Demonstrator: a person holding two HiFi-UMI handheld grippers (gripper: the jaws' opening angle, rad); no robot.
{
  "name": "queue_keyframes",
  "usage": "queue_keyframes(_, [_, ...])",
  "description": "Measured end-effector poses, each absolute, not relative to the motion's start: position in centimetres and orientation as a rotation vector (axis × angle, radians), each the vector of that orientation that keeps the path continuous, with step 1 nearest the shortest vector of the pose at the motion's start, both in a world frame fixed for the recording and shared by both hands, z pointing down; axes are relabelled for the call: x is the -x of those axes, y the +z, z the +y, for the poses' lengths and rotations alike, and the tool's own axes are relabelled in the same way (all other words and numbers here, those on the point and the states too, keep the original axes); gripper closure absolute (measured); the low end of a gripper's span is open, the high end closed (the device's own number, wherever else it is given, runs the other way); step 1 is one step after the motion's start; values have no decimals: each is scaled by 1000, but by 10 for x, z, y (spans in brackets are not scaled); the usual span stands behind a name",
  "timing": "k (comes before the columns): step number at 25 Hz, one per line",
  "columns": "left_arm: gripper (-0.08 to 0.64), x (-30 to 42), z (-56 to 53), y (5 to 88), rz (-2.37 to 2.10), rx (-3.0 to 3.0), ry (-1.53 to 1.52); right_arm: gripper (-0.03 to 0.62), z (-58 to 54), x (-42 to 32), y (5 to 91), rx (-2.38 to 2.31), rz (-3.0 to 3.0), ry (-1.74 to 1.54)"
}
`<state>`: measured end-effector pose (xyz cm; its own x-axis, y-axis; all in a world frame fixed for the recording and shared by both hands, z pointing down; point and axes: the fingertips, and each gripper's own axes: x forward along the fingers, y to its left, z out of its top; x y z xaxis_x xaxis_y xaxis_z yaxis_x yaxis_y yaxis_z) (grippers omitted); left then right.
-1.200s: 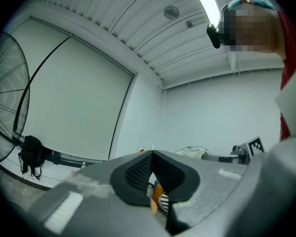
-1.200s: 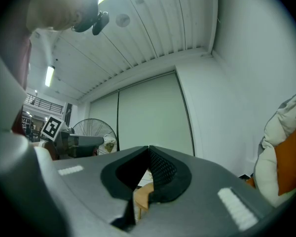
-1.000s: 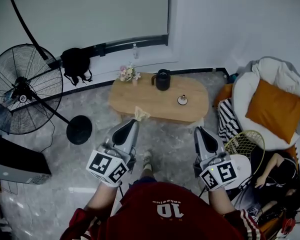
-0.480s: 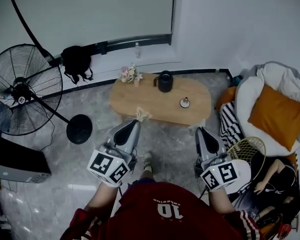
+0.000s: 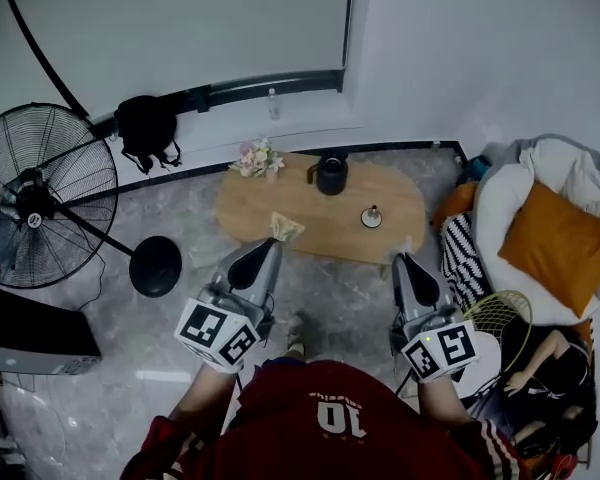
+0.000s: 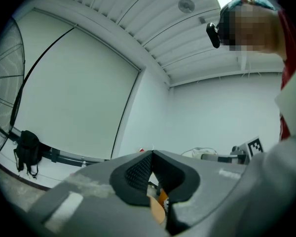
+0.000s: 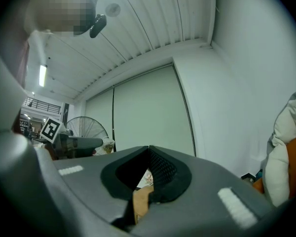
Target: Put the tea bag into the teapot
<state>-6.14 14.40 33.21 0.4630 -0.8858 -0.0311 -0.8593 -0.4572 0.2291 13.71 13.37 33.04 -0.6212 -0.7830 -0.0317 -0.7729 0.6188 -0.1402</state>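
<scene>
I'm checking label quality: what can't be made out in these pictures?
Teapot lid, on or off: too small, head view.
Small item right of teapot: too small to identify, head view.
Tea bag: hidden behind the left gripper's shut jaws in its own view.

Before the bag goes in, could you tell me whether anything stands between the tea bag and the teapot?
Nothing visible does: between the tea bag in the left tool and the teapot lies only bare tabletop.
</scene>
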Motion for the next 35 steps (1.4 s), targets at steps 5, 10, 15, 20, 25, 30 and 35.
queue_keyframes(5, [557,79,110,328,-1508,-2539,-226,589,100,-118,321,1328,2746,-159])
queue_keyframes(10, [557,97,81,325,-1506,-2523,-241,589,74,-102,315,1334,2744,-150])
queue_keyframes(15, [557,123,53,324,-1499,-2519,-268,589,49,-79,310,1351,2750,-131])
queue_keyframes(20, [557,145,26,328,-1472,-2521,-275,589,25,-56,310,1376,2754,-117])
queue_keyframes(25, [557,166,6,335,-1446,-2523,-288,589,5,-35,313,1404,2752,-115])
queue_keyframes(30, [557,184,-11,343,-1424,-2540,-285,589,-8,-16,317,1425,2749,-99])
queue_keyframes(35, [557,193,-23,347,-1407,-2528,-294,589,-16,-8,319,1449,2744,-97])
